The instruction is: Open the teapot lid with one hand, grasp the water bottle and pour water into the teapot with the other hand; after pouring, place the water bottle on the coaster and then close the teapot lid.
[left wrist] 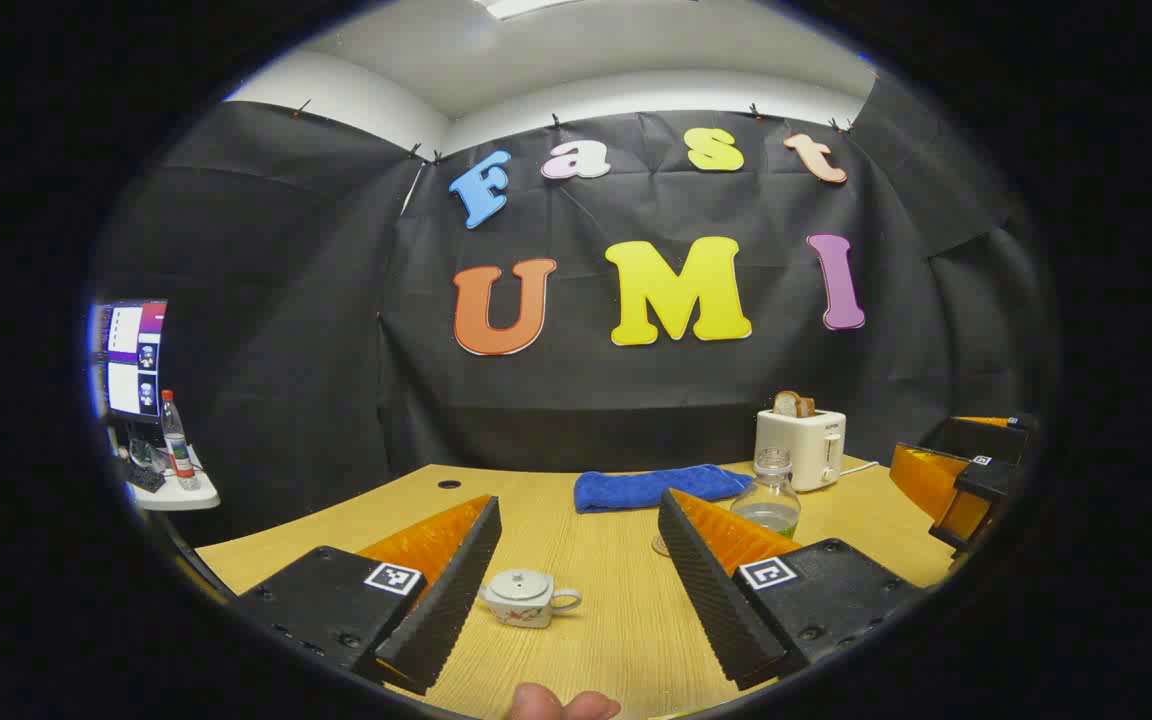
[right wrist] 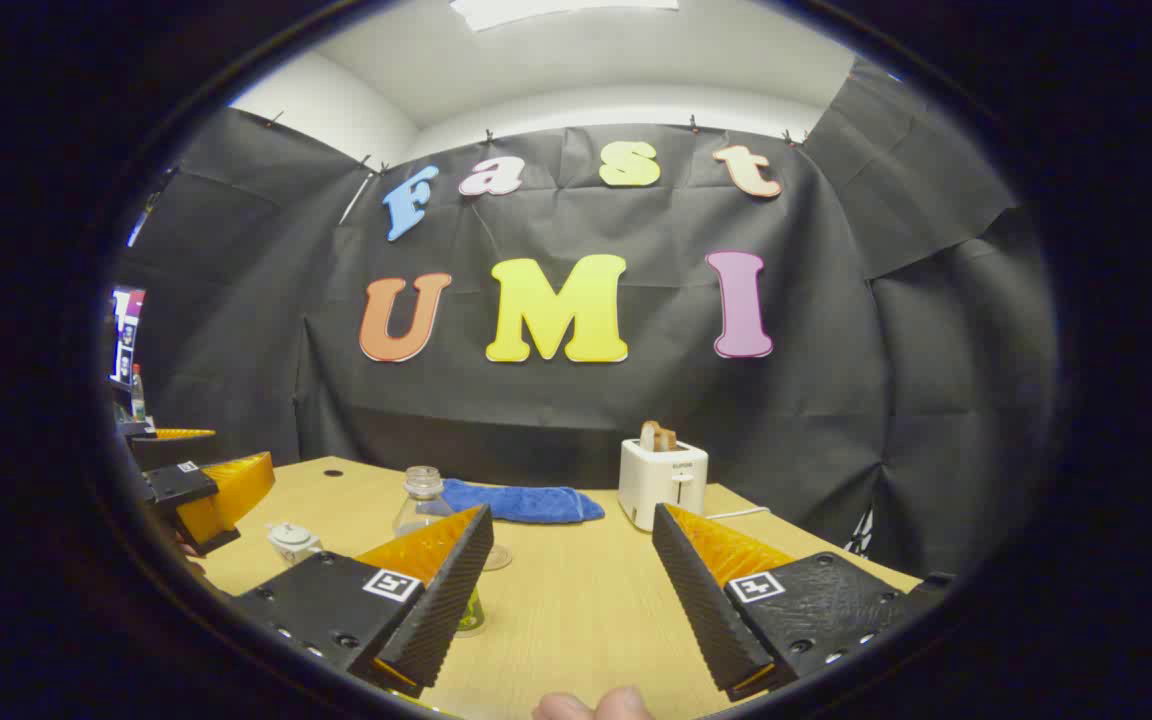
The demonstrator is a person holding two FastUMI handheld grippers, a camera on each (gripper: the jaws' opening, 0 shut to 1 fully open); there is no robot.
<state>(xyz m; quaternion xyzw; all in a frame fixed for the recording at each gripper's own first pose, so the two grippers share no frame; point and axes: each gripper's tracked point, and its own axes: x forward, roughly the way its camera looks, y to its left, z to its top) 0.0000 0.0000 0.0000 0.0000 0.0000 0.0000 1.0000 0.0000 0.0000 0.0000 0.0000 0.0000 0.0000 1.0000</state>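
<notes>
your booth: black cloth wall (left wrist: 636, 400) behind a light wooden table (left wrist: 616, 620); white ceiling (left wrist: 586, 50) with a light panel (right wrist: 561, 10); small white side shelf (left wrist: 171, 495) and monitor (left wrist: 131, 358) at far left.

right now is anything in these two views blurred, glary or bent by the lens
Left gripper view: sharp and evenly lit, the table edge bows with the fisheye, the teapot casts only a faint shadow, and the monitor at far left glows brightly. Right gripper view: also sharp, the water bottle is clear and hard to read against the table, and the toaster shows no glare.
</notes>
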